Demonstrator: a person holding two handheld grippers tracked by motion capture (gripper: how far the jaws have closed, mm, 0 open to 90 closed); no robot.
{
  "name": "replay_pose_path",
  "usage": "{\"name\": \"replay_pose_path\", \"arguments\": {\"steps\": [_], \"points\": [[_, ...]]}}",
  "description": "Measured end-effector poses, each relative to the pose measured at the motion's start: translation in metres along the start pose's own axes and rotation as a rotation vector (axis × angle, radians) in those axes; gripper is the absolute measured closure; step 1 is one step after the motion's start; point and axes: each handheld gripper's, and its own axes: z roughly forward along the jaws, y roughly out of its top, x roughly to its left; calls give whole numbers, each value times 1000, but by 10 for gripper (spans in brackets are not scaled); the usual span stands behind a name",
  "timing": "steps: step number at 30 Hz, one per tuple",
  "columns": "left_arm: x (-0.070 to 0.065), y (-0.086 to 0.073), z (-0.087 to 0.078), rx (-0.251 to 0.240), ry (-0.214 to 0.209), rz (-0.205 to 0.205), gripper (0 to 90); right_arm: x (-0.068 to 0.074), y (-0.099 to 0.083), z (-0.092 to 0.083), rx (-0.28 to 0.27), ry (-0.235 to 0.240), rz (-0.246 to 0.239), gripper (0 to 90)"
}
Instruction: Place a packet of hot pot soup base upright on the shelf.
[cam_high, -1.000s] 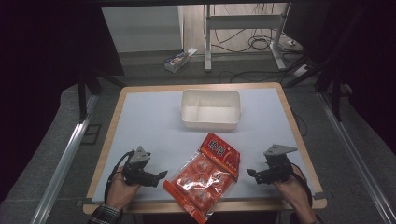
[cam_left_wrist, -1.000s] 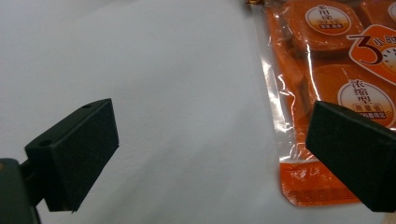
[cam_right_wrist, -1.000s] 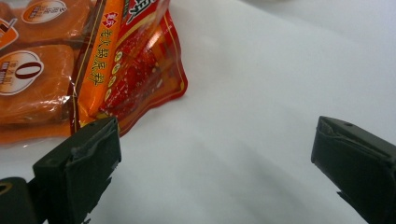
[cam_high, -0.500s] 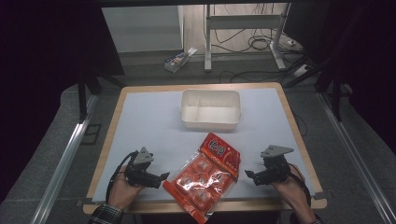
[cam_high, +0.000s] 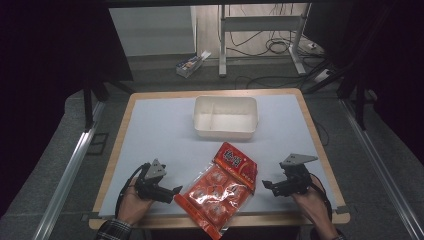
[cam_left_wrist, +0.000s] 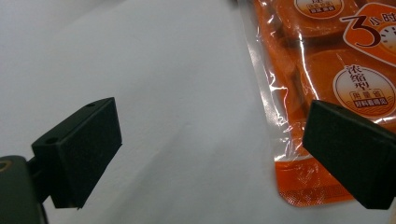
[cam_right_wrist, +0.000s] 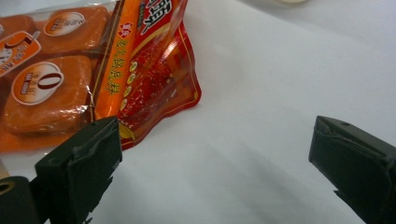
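Orange snack pack (cam_high: 218, 191) lies flat on counter (cam_high: 165, 135) btwn both tools, long axis approx 1-to-7 o'clock. Left tool (cam_high: 167, 193), jaws spread, nearer: pack corner just at its 3 o'clock. Right tool (cam_high: 268, 186) also spread, empty.

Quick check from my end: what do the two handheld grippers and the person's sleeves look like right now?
Both the left gripper and the right gripper are black, each topped by a grey three-cornered plate, with a black cable looping by the hand. The jaws end in blocky black pads with small holes; the right gripper's pads look scuffed. A plaid cuff shows at the left wrist.
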Motion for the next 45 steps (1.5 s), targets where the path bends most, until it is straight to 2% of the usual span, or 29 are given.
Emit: {"name": "replay_pose_path", "arguments": {"steps": [11,23,33,37,39,41,42,44,45], "points": [[-2,0,2,10,13,16,45,8,10,11,-3,-12,-44,10],[-2,0,3,11,8,11,45,15,19,26,3,11,-54,12],[-4,1,6,32,9,28,48,22,24,42,21,48,-75,15],[-6,1,7,36,4,35,49,27,28,47,40,65,-62,77],[-6,1,7,39,3,38,49,30,30,48,53,47,-74,126],[-6,1,8,41,4,41,49,31,32,51,61,37,-66,185],[-6,1,8,41,4,41,49,31,32,51,61,37,-66,185],[-6,1,8,43,3,42,50,32,34,55,76,45,-56,268],[-7,1,8,44,4,43,50,32,34,55,76,45,-56,268]]}}
